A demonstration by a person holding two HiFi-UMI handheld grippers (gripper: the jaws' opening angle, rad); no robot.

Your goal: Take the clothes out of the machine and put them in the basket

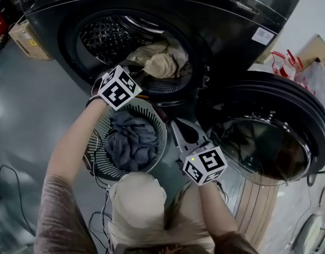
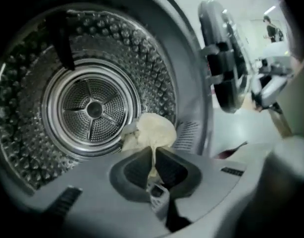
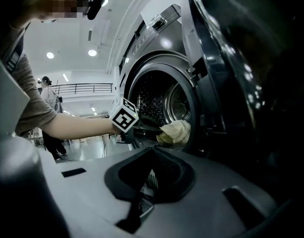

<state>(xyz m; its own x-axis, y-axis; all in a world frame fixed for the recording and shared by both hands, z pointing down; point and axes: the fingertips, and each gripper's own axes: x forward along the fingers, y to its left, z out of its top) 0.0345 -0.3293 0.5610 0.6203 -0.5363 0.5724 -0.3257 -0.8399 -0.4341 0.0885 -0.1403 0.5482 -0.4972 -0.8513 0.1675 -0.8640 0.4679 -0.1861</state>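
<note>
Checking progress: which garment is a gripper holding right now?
The cream cloth at the drum mouth, pinched by the left gripper. The grey clothes lie loose in the basket.

Finishes rundown: the machine [image 1: 226, 15] has a dark, smooth, really glossy shell. Inside, the drum [image 2: 92, 108] is bright bare metal, its wall dimpled and full of little holes, so shiny but bumpy. The door [image 1: 263, 136] on the right is a glossy see-through bowl in a dark plastic ring. The cream cloth [image 2: 152, 130] looks soft, matt and wrinkly. The near basket [image 1: 161, 131] is pale slatted plastic, and the grey-blue cloth [image 1: 128, 142] in it is matt and crumpled. The floor [image 1: 25, 120] is smooth grey with a sheen. Far left, the cardboard box [image 1: 27, 38] is dull brown. The left tool [image 2: 152, 150] and right tool [image 3: 151, 157] are matt grey plastic with darker ribbed pads.
</note>
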